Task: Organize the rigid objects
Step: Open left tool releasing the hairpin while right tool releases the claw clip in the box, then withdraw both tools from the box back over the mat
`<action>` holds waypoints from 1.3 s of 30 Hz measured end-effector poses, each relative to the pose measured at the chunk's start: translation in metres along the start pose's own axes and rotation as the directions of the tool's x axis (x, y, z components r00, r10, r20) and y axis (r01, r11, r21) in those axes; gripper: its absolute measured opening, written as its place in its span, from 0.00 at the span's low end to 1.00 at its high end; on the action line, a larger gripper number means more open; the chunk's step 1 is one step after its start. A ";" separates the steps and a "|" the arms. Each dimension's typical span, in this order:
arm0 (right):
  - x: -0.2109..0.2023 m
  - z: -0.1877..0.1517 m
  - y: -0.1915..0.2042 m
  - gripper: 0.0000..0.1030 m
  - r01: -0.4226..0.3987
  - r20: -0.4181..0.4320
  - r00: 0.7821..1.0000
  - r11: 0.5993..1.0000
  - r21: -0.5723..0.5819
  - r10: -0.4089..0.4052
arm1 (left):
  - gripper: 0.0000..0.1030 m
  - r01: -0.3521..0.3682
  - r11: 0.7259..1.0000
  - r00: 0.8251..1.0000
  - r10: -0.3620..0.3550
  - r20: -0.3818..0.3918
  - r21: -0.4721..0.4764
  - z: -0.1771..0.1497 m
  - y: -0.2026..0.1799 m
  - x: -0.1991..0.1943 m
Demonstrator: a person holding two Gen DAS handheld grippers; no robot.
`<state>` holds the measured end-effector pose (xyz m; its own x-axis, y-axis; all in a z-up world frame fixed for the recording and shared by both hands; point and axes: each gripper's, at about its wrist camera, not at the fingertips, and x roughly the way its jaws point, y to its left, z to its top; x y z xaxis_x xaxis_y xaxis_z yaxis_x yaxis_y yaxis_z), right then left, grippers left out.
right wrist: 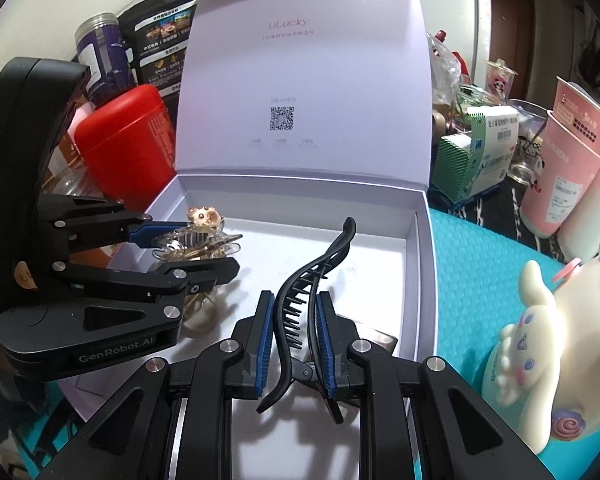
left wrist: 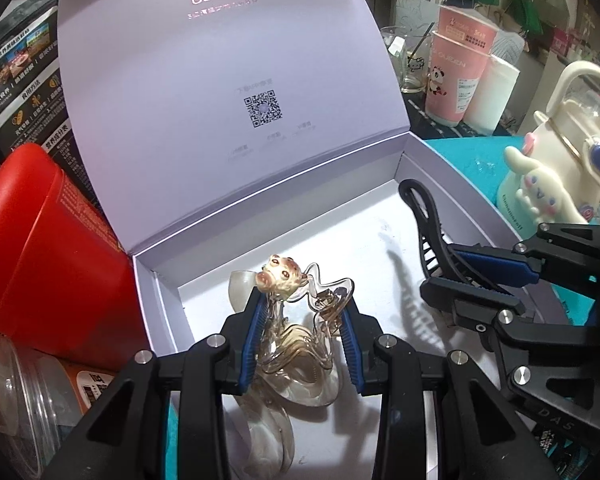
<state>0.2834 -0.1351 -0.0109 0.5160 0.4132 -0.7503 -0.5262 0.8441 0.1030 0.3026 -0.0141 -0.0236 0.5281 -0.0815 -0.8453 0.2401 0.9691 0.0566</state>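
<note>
Item 1. The left gripper (left wrist: 304, 320) is seen pinching a clear hair claw (left wrist: 300, 344) topped with a small beige animal charm (left wrist: 280, 276). The claw is clamped across its body between the blue pads, probably so that its sprung halves are kept together while it is carried. It is held low inside the white box (left wrist: 412, 168), on the left side; whether it touches the floor of the box cannot be told.

Item 2. The right gripper (right wrist: 296, 332) is seen pressed onto a black toothed hair clip (right wrist: 300, 296). The clip is gripped near its hinge end, with the long curved tip left pointing away towards the back of the box, an arrangement that appears suited to laying it flat along the right side.

Item 3. The white box is kept open, its hinged lid (right wrist: 300, 60) stood upright behind, so that both items can be brought in from above. A pale rounded object (left wrist: 240, 284), possibly another clip, is noted beneath the clear claw; a second item by the right gripper is too hidden to identify.

Item 4. The box is set on a turquoise worktop (right wrist: 472, 264). Around it are recorded a red canister (left wrist: 48, 248), pink paper cups (left wrist: 456, 72) and a cream character bottle (left wrist: 560, 168), all outside the box and apparently not part of the sorting.
</note>
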 end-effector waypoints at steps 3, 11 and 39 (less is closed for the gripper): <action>0.000 -0.001 0.000 0.20 0.008 -0.003 1.000 1.000 -0.001 -0.008 | 0.34 -0.016 1.000 1.000 0.016 -0.011 0.006 0.003 -0.006 0.004; -0.005 -0.003 0.000 0.41 0.024 -0.004 1.000 1.000 0.016 -0.024 | 0.36 -0.009 1.000 0.999 0.009 -0.032 -0.013 0.003 -0.005 0.006; -0.077 -0.009 0.017 0.48 0.106 0.076 0.991 0.994 0.012 -0.106 | 0.77 -0.025 0.999 0.997 0.028 0.077 -0.046 -0.008 -0.010 -0.068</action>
<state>0.2292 -0.1558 0.0428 0.6190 0.3460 -0.7050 -0.4603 0.8872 0.0312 0.2578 -0.0163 0.0291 0.5955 -0.0716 -0.8002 0.1896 0.9804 0.0534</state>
